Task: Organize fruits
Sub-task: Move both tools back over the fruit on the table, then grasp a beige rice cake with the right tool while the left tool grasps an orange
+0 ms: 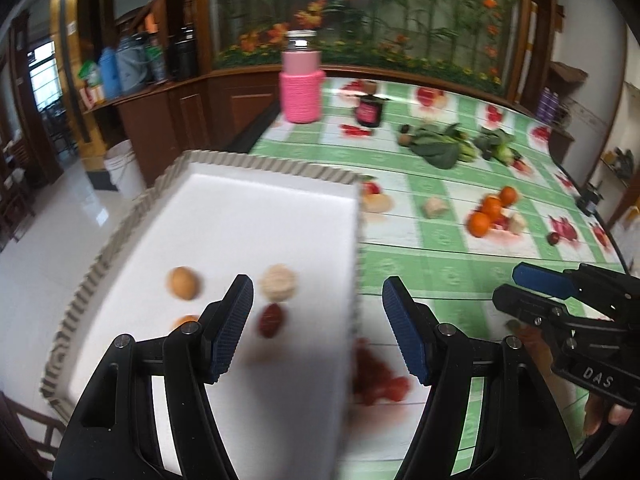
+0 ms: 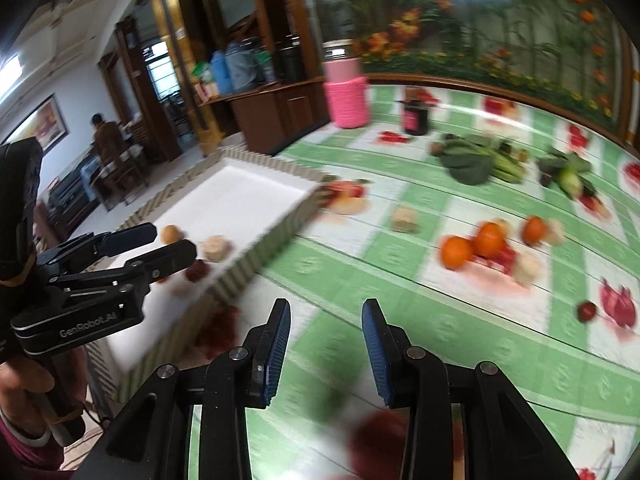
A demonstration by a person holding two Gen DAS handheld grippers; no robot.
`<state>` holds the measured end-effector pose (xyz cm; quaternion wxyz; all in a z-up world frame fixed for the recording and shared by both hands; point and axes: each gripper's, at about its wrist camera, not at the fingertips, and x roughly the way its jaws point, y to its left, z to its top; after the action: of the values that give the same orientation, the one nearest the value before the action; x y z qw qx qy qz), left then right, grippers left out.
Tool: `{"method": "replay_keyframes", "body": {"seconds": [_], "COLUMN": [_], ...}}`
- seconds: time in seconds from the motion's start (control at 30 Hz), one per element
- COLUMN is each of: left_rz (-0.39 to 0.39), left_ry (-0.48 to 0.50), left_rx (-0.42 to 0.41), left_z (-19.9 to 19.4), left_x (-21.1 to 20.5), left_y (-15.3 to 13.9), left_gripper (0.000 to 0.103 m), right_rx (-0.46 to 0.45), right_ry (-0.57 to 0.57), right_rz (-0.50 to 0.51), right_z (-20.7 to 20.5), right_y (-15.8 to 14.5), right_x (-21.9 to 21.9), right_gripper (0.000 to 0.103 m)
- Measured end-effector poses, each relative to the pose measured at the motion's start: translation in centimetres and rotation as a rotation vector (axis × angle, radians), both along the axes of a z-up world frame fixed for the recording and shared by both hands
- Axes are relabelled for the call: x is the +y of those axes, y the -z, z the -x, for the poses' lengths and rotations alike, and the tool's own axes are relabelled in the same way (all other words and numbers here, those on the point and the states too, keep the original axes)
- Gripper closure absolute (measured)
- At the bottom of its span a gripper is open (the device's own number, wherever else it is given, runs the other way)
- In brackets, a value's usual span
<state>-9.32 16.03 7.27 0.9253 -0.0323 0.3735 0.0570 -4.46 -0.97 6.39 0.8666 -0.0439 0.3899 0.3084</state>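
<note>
A white tray with a corrugated rim (image 1: pixel 132 216) sits at the table's left edge. In it lie a brown round fruit (image 1: pixel 183 283), a pale bumpy fruit (image 1: pixel 279 281), a dark red fruit (image 1: pixel 271 319) and an orange fruit (image 1: pixel 185 321) partly hidden by a finger. My left gripper (image 1: pixel 318 328) is open and empty above the tray's near right rim. My right gripper (image 2: pixel 326 344) is open and empty over the tablecloth; it also shows in the left wrist view (image 1: pixel 520 284). Three oranges (image 2: pixel 490 240), pale fruits (image 2: pixel 406 219) and a small red fruit (image 2: pixel 587 311) lie on the table.
A pink bottle (image 1: pixel 301 80) and a dark jar (image 1: pixel 370 110) stand at the table's far edge. Leafy greens (image 1: pixel 440 146) and more vegetables (image 1: pixel 498 148) lie behind the fruits. The green checked tablecloth has printed red fruit pictures (image 1: pixel 376 376). The floor drops off left of the tray.
</note>
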Motion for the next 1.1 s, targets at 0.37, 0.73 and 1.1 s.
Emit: {"method": "replay_keyframes", "body": {"seconds": [0.37, 0.73, 1.1], "left_rz": [0.062, 0.079, 0.051], "left_ry": [0.144, 0.207, 0.234], "left_rx": [0.081, 0.157, 0.219], "left_z": [-4.6, -9.9, -14.7], "left_x": [-6.5, -11.1, -13.9], "left_y": [1.5, 3.1, 4.8], "left_gripper": [0.035, 0.035, 0.035], "right_rx": [0.032, 0.064, 0.047], "right_ry": [0.175, 0.218, 0.109], "right_rz": [0.027, 0.027, 0.111], "right_z": [-2.7, -7.9, -13.3], "right_y": [1.5, 2.4, 4.1], "right_x": [-9.5, -13.1, -9.6], "right_gripper": [0.067, 0.067, 0.064]}}
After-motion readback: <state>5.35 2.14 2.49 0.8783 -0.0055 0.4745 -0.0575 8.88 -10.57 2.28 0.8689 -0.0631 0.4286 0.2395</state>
